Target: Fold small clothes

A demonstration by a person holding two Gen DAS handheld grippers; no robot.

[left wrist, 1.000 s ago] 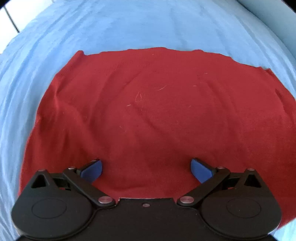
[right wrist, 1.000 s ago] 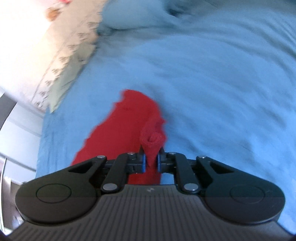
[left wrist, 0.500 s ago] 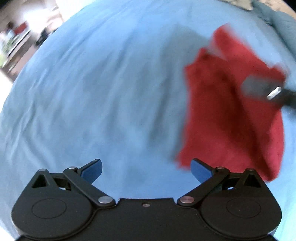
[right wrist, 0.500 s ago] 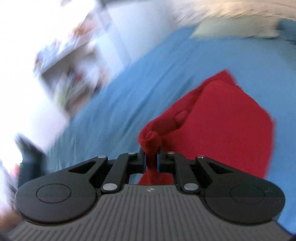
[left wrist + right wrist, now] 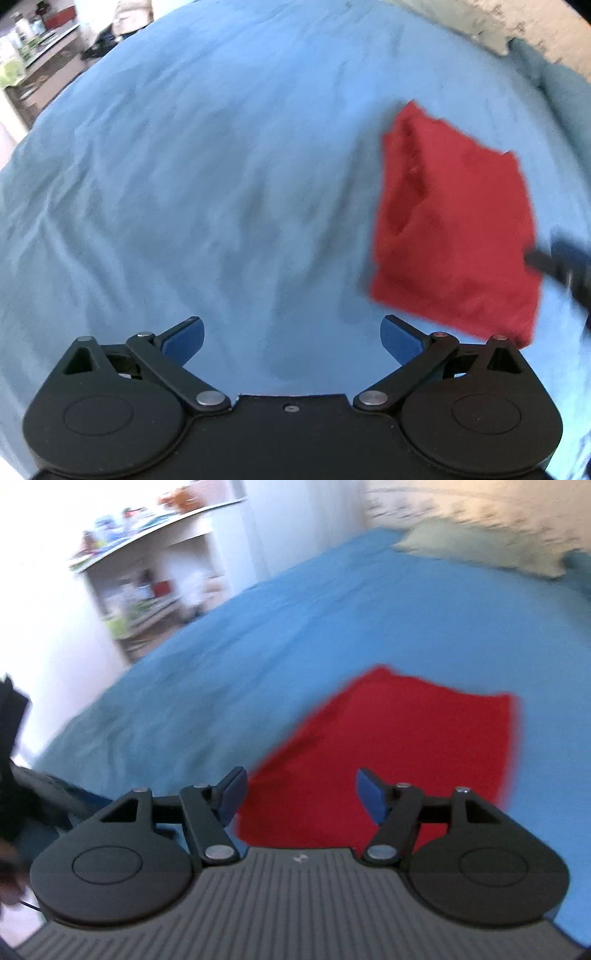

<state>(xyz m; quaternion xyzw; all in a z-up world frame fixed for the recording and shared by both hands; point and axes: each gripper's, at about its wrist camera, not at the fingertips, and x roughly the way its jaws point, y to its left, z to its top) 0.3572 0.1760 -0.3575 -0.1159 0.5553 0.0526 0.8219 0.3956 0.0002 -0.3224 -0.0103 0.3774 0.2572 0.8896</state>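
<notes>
So the small red fabric garment (image 5: pixel 454 229) is lying folded into a rough rectangle on the bed's wrinkled light blue sheet (image 5: pixel 207 177), over toward the right side in the left wrist view, with one side looking a bit bunched and rumpled. The left gripper (image 5: pixel 291 338) is hanging over bare sheet beside it, blue-padded fingers (image 5: pixel 184 338) spread wide apart with nothing between them, so it's fully let go. The right gripper (image 5: pixel 297 794) is right over the near edge of the garment, and its fingers (image 5: pixel 371 797) are swinging apart at this moment; the red cloth shows in the gap below them but the pads aren't pressing on it, so it's released. In the left wrist view you can catch a dark blurry bit of the right gripper at the garment's right edge. Further back there's a pale patterned pillow (image 5: pixel 476 546) at the head of the bed, plus a white shelf unit (image 5: pixel 147 579) with cluttered stuff on it against the wall, too blurry to make out.
</notes>
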